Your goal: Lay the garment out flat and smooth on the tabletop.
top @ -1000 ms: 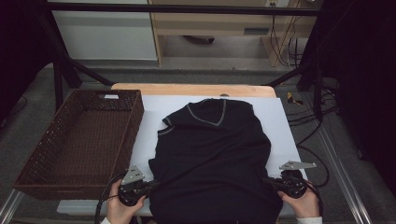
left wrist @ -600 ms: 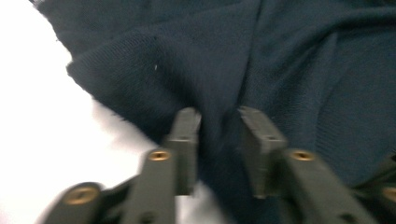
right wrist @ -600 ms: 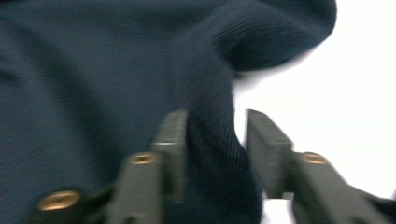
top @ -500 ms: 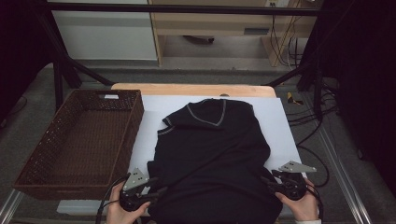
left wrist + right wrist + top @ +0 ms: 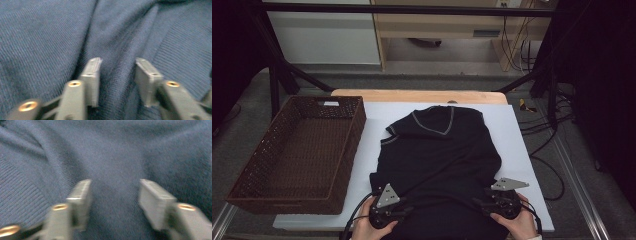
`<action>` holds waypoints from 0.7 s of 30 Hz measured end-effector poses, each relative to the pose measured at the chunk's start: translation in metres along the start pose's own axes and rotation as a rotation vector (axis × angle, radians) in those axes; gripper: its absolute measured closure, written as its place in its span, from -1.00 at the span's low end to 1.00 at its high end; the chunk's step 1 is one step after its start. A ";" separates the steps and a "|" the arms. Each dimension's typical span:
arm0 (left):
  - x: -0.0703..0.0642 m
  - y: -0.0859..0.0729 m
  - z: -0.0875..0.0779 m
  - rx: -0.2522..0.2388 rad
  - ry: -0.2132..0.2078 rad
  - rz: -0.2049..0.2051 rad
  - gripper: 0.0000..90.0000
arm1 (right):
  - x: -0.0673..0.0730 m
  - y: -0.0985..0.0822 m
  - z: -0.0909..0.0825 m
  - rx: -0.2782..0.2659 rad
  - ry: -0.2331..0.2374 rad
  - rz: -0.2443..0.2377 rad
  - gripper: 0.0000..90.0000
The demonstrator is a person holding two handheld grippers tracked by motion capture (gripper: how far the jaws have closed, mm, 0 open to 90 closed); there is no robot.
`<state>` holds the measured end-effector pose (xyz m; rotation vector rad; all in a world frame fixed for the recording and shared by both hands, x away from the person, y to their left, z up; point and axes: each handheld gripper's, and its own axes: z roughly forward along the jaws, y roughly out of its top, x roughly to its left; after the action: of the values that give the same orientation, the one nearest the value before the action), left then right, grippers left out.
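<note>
A dark sweater (image 5: 437, 150) with a grey-trimmed V-neck lies flat on the white board (image 5: 518, 140), collar away from me. Both grippers sit on its lower part near the front edge, each held by a hand. My left gripper (image 5: 408, 209) points inward over the left side of the cloth. In the left gripper view its jaws (image 5: 118, 65) stand apart and have just been closing, with a raised fold of knit between them. My right gripper (image 5: 480, 202) faces it from the right. Its jaws (image 5: 115, 185) are apart over smooth cloth and have just been closing too.
A brown wicker basket (image 5: 297, 206) stands at the left, partly on the board. The wooden table edge (image 5: 412, 94) shows beyond the board. Metal frame legs and cables lie at the far right (image 5: 547, 125).
Both grippers have moved inward from the sweater's lower corners, toward each other and onto the cloth. Their jaws, shut a second ago, now stand apart.
</note>
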<state>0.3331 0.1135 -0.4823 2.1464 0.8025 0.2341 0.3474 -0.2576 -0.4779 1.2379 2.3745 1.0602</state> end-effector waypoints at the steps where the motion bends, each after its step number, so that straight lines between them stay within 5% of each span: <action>1: 0.000 0.001 0.001 0.003 0.002 0.004 0.41 | 0.000 0.000 0.000 0.000 0.000 0.000 0.12; 3: 0.000 0.001 0.002 0.008 -0.011 0.010 0.71 | 0.002 0.002 0.002 0.001 0.003 -0.010 0.51; 4: 0.000 0.001 0.001 0.012 -0.020 0.014 0.90 | 0.006 0.005 0.004 0.019 0.002 -0.033 0.89; 6: 0.004 0.001 -0.005 0.048 -0.081 0.011 0.91 | 0.009 0.009 0.003 0.054 0.013 -0.043 0.99; 11: 0.007 -0.002 -0.035 0.063 -0.160 0.030 0.92 | 0.011 0.011 -0.010 0.068 0.104 -0.031 1.00; 12: 0.007 -0.003 -0.045 0.069 -0.174 0.039 0.92 | 0.014 0.010 -0.022 0.062 0.172 -0.025 1.00; 13: 0.006 -0.005 -0.055 0.081 -0.190 0.050 0.92 | 0.014 0.010 -0.022 0.062 0.172 -0.025 1.00; 14: 0.006 -0.006 -0.063 0.099 -0.201 0.053 0.92 | 0.016 0.010 -0.027 0.062 0.223 -0.016 1.00; 16: 0.007 -0.008 -0.074 0.107 -0.179 0.057 0.86 | 0.020 0.008 -0.031 0.069 0.293 -0.017 0.94; 17: 0.009 -0.008 -0.076 0.093 -0.170 0.030 0.67 | 0.022 0.007 -0.032 0.054 0.301 -0.022 0.80; 18: 0.015 -0.008 -0.076 0.029 -0.141 -0.025 0.25 | 0.020 0.007 -0.032 0.016 0.227 -0.030 0.49; 20: 0.019 -0.007 -0.075 0.009 -0.113 -0.032 0.15 | 0.012 0.007 -0.031 -0.021 0.149 -0.004 0.25; 21: 0.022 -0.006 -0.072 -0.007 -0.074 -0.036 0.15 | 0.012 0.007 -0.031 -0.021 0.149 -0.004 0.25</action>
<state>0.3180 0.1756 -0.4418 2.1189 0.7958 0.1373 0.3285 -0.2607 -0.4505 1.1849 2.4659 1.2124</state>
